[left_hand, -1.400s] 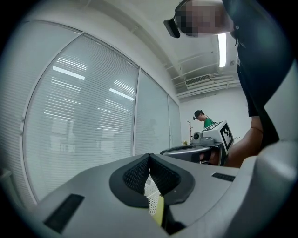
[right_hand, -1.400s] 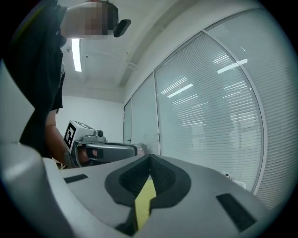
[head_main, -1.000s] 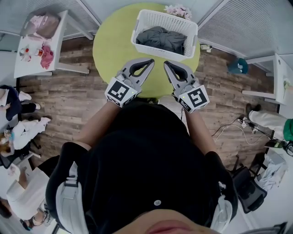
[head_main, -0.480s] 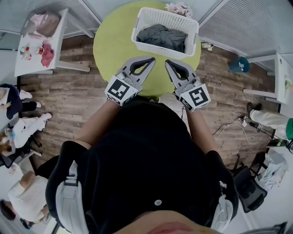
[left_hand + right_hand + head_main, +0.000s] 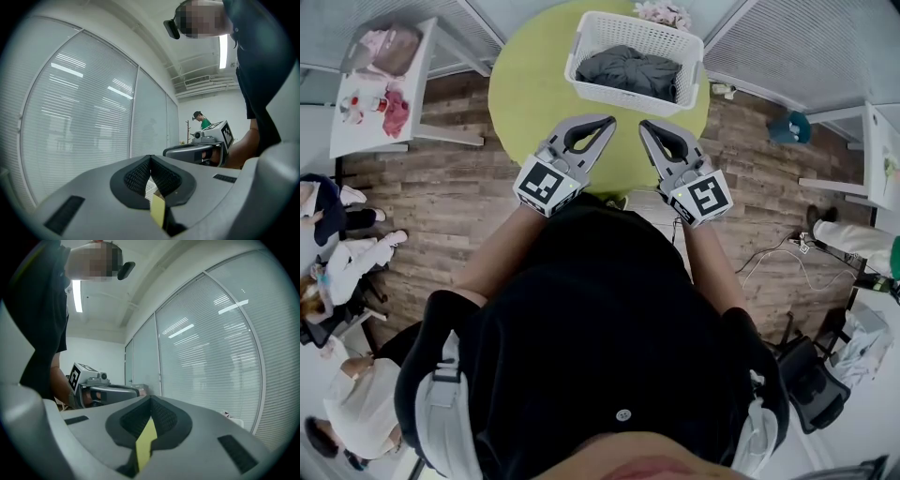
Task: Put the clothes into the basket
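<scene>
Clothes (image 5: 628, 70): a dark grey bundle lay inside the white slatted basket (image 5: 619, 98), which sat at the far edge of the round green table (image 5: 530, 89). Bare tabletop lay open between the basket and both grippers. The left gripper (image 5: 606, 122) and right gripper (image 5: 643, 126) hung over the table's near edge, tips near each other but apart. Each had its jaws pressed together with nothing between. The marker cubes showed black-and-white square patterns.
</scene>
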`<action>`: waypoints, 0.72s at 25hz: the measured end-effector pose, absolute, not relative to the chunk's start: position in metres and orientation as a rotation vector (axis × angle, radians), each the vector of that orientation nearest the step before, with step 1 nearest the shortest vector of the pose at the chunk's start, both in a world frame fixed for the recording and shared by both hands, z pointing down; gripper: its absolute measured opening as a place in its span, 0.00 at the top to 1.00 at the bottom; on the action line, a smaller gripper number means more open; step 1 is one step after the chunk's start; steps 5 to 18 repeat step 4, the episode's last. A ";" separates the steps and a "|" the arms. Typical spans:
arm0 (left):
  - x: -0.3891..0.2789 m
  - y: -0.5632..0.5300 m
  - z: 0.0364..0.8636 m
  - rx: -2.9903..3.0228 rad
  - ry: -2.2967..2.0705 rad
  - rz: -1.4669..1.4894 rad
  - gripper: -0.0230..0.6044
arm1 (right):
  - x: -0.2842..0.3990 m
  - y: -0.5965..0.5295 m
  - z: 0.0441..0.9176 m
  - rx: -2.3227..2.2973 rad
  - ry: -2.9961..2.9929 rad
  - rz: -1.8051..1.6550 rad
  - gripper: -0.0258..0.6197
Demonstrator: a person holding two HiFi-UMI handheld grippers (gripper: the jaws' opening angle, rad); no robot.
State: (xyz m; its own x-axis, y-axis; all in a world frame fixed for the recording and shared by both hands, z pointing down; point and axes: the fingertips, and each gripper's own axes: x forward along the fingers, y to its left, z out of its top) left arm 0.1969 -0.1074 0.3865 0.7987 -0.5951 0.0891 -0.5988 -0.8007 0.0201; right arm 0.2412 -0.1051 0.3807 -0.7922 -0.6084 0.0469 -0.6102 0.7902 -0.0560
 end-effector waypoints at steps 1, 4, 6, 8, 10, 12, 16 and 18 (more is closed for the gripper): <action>0.197 -0.106 0.386 2.934 -0.976 0.121 0.95 | 0.242 -0.104 0.380 1.005 -2.946 0.105 0.92; 0.198 -0.103 0.386 2.931 -0.981 0.123 0.95 | 0.245 -0.102 0.379 1.009 -2.943 0.104 0.92; 0.198 -0.103 0.386 2.931 -0.981 0.123 0.95 | 0.245 -0.102 0.379 1.009 -2.943 0.104 0.92; 0.198 -0.103 0.386 2.931 -0.981 0.123 0.95 | 0.245 -0.102 0.379 1.009 -2.943 0.104 0.92; 0.198 -0.103 0.386 2.931 -0.981 0.123 0.95 | 0.245 -0.102 0.379 1.009 -2.943 0.104 0.92; 0.198 -0.103 0.386 2.931 -0.981 0.123 0.95 | 0.245 -0.102 0.379 1.009 -2.943 0.104 0.92; 0.198 -0.103 0.386 2.931 -0.981 0.123 0.95 | 0.245 -0.102 0.379 1.009 -2.943 0.104 0.92; 0.198 -0.103 0.386 2.931 -0.981 0.123 0.95 | 0.245 -0.102 0.379 1.009 -2.943 0.104 0.92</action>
